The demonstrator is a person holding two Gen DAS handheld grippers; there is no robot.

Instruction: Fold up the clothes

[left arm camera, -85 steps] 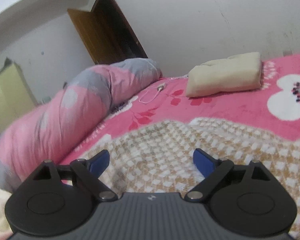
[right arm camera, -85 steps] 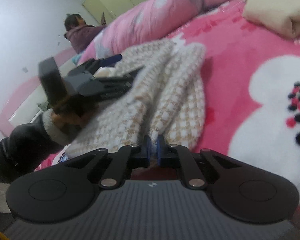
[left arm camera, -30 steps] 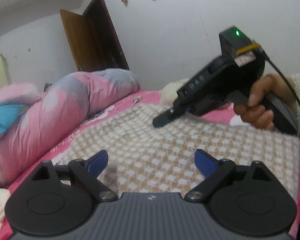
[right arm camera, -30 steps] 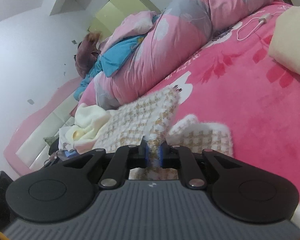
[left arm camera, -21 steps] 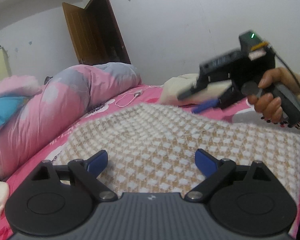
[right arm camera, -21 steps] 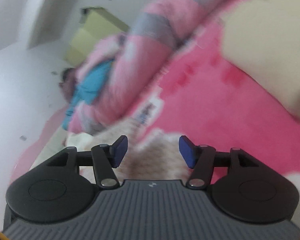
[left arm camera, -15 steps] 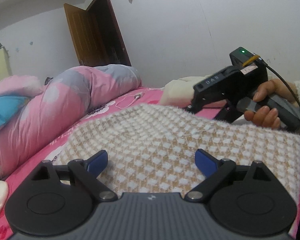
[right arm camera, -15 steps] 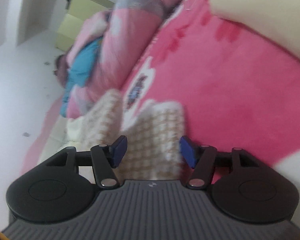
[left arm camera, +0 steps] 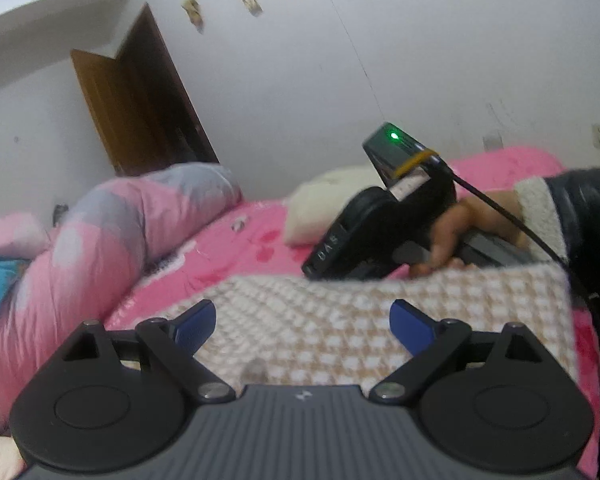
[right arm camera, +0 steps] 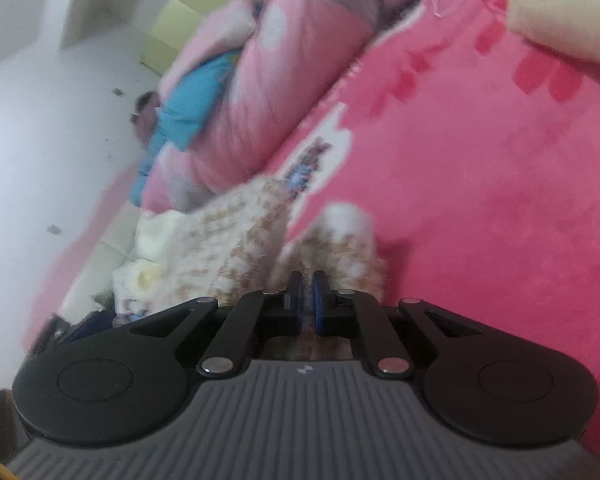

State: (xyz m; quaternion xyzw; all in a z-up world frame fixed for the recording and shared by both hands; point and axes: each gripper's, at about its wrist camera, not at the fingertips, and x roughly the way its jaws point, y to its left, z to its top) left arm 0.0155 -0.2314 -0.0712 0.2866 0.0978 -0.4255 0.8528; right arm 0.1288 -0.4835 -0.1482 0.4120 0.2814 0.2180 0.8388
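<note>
A tan-and-white checked knit garment [left arm camera: 316, 332] lies spread on the pink bed. My left gripper [left arm camera: 303, 322] is open, its blue fingertips [left arm camera: 196, 320] low over the near part of the garment, holding nothing. The right gripper's body shows in the left wrist view [left arm camera: 380, 232], held by a hand at the garment's far edge. In the right wrist view my right gripper [right arm camera: 307, 300] is shut on a fold of the same garment [right arm camera: 340, 240].
A rolled pink-and-grey duvet [left arm camera: 112, 236] runs along the left of the bed. A folded cream blanket [left arm camera: 324, 204] lies at the far end near the wall. A brown door [left arm camera: 140, 104] stands behind. Cream cloth [right arm camera: 148, 256] lies beside the garment.
My right gripper let go of the garment, opened, then closed again on a fold at its far edge. The left gripper stayed open over the near part.
</note>
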